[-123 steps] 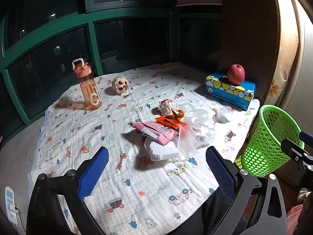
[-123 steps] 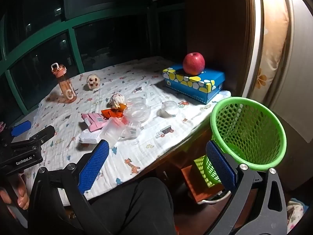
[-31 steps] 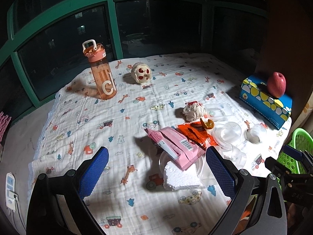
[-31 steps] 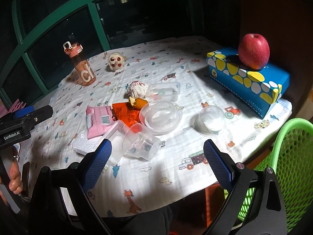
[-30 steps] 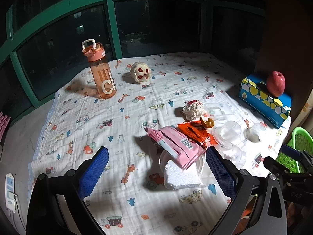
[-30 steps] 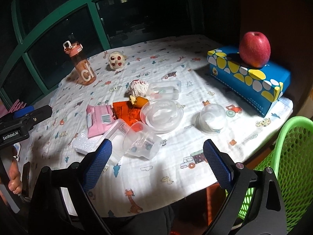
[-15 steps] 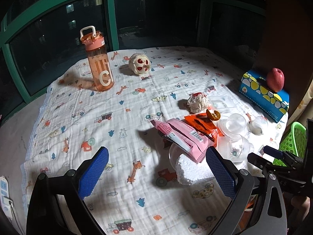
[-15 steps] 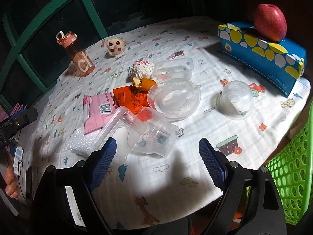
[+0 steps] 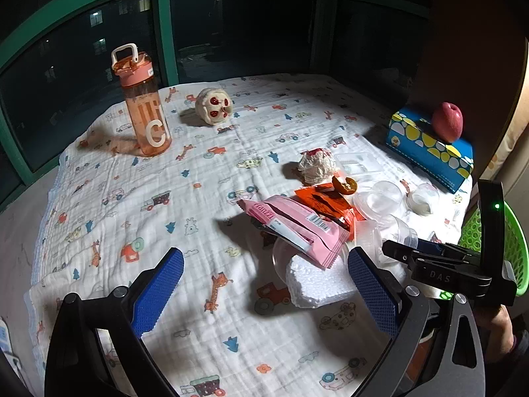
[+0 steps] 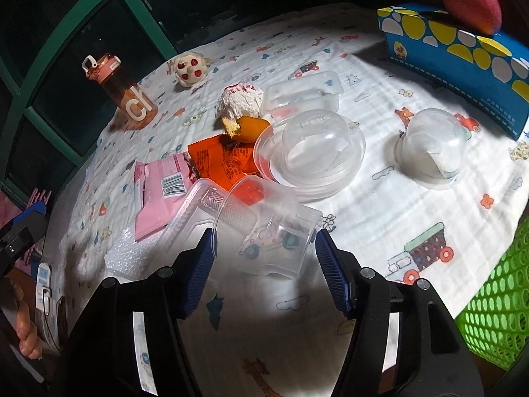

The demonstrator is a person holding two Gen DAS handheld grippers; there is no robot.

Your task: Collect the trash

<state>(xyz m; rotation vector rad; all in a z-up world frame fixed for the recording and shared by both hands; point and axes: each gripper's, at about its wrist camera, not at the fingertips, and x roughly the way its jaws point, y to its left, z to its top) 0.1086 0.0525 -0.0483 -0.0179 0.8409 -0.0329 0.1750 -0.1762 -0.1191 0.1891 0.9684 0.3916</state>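
Note:
Trash lies heaped on the patterned cloth: a pink wrapper, an orange wrapper, a white foam block, a crumpled paper ball and clear plastic lids. A clear plastic cup lies on its side. My right gripper straddles it with its jaws closing; the blue pads stand at the cup's two sides and the cup looks undeformed. My left gripper hangs open over the cloth, just left of the foam, holding nothing.
A green mesh basket stands off the table's right edge. A blue tissue box with an apple on it sits at the far right. An orange bottle and a skull toy stand at the back.
My right gripper has come down and forward onto the clear cup, and its jaws have narrowed around it. The left gripper has dipped slightly toward the cloth.

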